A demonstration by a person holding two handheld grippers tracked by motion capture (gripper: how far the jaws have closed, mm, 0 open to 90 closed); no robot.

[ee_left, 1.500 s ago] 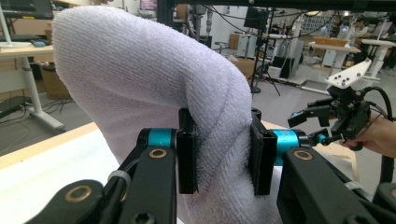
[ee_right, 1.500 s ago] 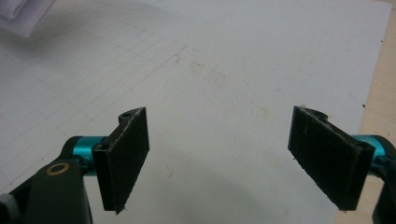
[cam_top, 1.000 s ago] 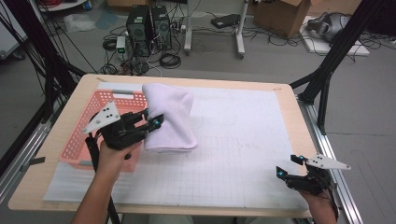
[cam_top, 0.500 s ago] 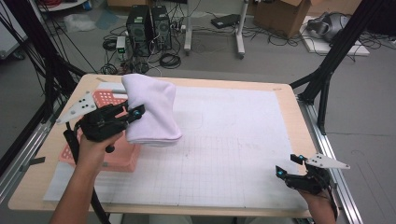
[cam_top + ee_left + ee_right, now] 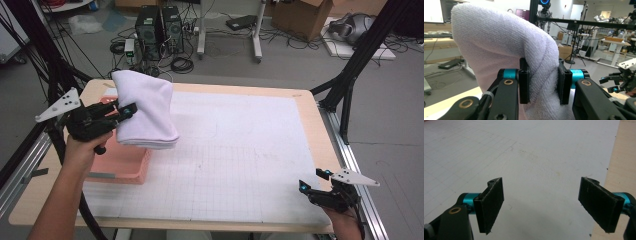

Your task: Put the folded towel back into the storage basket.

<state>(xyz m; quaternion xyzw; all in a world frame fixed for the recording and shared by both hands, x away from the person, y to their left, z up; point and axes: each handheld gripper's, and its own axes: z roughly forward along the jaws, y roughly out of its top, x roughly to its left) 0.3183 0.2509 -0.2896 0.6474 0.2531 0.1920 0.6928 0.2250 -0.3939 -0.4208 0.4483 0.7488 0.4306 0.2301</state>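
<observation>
A folded white towel (image 5: 145, 110) hangs in the air above the pink basket (image 5: 122, 165) at the table's left side. My left gripper (image 5: 125, 112) is shut on the towel's left edge. In the left gripper view the towel (image 5: 499, 47) bulges up between the black pads (image 5: 524, 83), which press into its thick fold. My right gripper (image 5: 312, 181) rests low at the table's front right corner. Its jaws stand wide apart over the white mat (image 5: 536, 152) with nothing between them, as the right gripper (image 5: 541, 200) view shows.
The white gridded mat (image 5: 240, 150) covers most of the wooden table (image 5: 310, 100). Black frame legs (image 5: 350, 75) stand at the right rear corner. Computers, cables and boxes lie on the floor beyond the far edge.
My left gripper has carried the towel leftward and a little up, from beside the basket to above it. The right gripper has stayed in place.
</observation>
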